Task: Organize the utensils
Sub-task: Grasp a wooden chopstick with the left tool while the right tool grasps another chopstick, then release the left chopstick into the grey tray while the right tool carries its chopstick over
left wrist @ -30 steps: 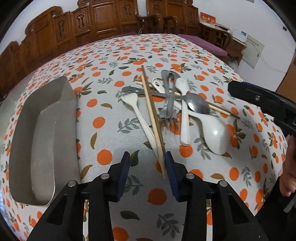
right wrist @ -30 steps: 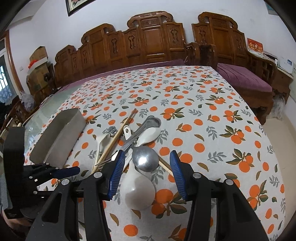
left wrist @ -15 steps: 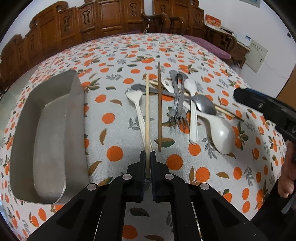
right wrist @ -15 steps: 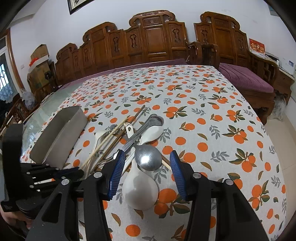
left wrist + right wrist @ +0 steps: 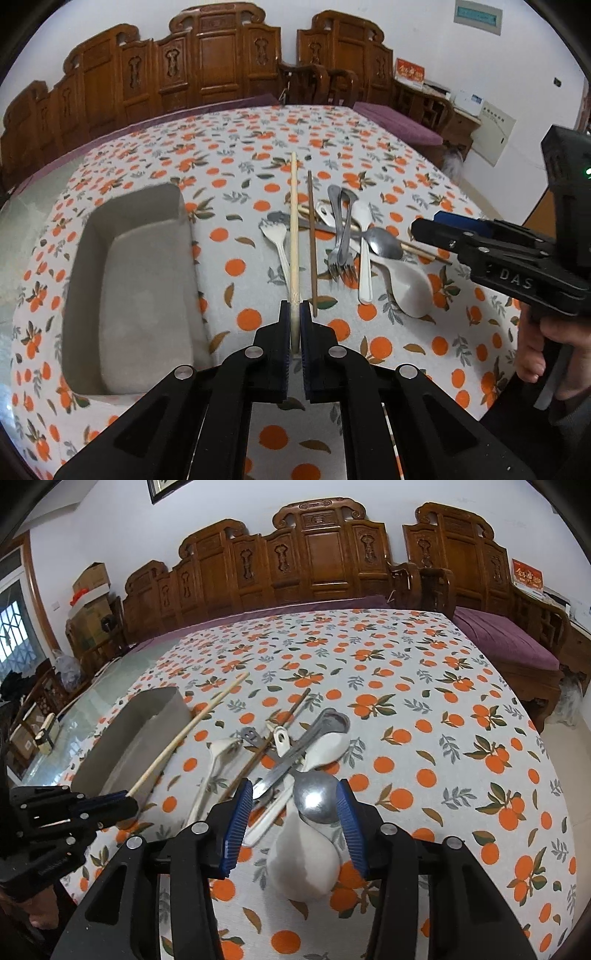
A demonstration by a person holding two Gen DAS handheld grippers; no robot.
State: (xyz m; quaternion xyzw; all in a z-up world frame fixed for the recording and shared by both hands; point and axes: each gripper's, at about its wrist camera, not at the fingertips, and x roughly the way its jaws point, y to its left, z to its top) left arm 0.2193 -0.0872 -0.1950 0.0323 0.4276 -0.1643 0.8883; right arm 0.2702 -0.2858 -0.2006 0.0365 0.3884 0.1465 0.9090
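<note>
My left gripper (image 5: 294, 314) is shut on the near end of a pale bamboo chopstick (image 5: 294, 221), which sticks straight out ahead, raised off the cloth. In the right wrist view that chopstick (image 5: 184, 734) slants up past the grey tray (image 5: 147, 716). A dark chopstick (image 5: 312, 243) lies just to the right of it. My right gripper (image 5: 293, 788) hovers over the utensil pile, jaws closing around a metal spoon's bowl (image 5: 317, 801) that rests on a white ladle (image 5: 303, 864); the pads do not press on it.
The grey tray (image 5: 147, 295) lies left of the pile, with nothing in it. Two metal forks (image 5: 341, 236), a white plastic fork (image 5: 280, 243) and a white spoon (image 5: 364, 251) lie crossed in the pile. Carved wooden chairs ring the table's far side.
My left gripper has shut on the pale chopstick and lifted it, leaving the dark chopstick on the cloth. The right gripper has stayed over the metal spoon and its jaws have narrowed slightly.
</note>
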